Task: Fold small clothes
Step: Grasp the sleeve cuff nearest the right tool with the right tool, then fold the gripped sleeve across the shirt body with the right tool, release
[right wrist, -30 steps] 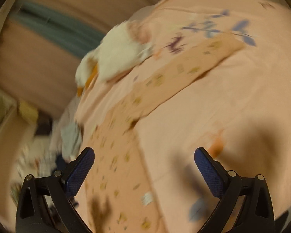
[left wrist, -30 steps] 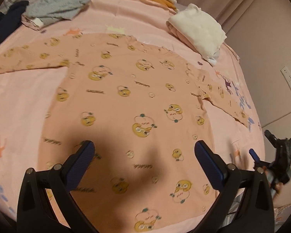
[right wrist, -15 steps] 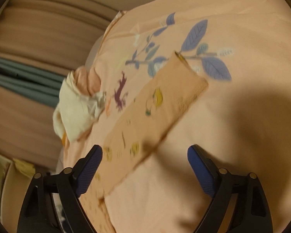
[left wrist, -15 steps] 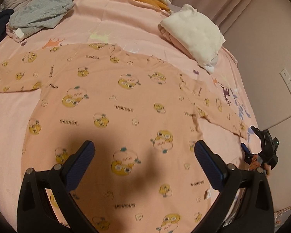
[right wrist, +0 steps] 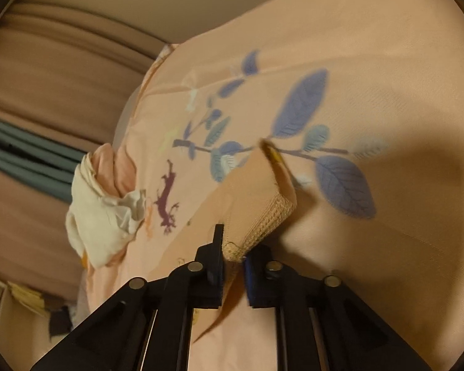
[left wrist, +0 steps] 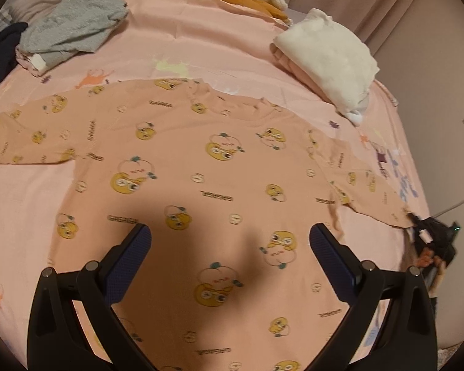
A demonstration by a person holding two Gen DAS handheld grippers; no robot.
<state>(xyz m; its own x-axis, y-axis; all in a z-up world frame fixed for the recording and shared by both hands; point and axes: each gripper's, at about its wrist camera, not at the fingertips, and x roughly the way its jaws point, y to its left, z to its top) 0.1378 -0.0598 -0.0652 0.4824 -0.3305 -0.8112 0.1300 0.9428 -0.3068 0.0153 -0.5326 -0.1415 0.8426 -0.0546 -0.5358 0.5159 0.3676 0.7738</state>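
left: my black two-finger gripper with blue ribbed pads (left wrist: 230,241) spread wide, tilted down, pads touching nothing | right: my matching black gripper (right wrist: 233,261) jaws just closed, pinching the ribbed cuff of the peach cartoon-print sleeve (right wrist: 256,216); seen far right in the left view (left wrist: 430,232)

Bare pink bed sheet (left wrist: 24,216) left of the spread shirt (left wrist: 201,160), open strip beyond its collar, white folded pile (left wrist: 328,61) blocking its far right, grey clothes heap (left wrist: 71,27) crowding its far left
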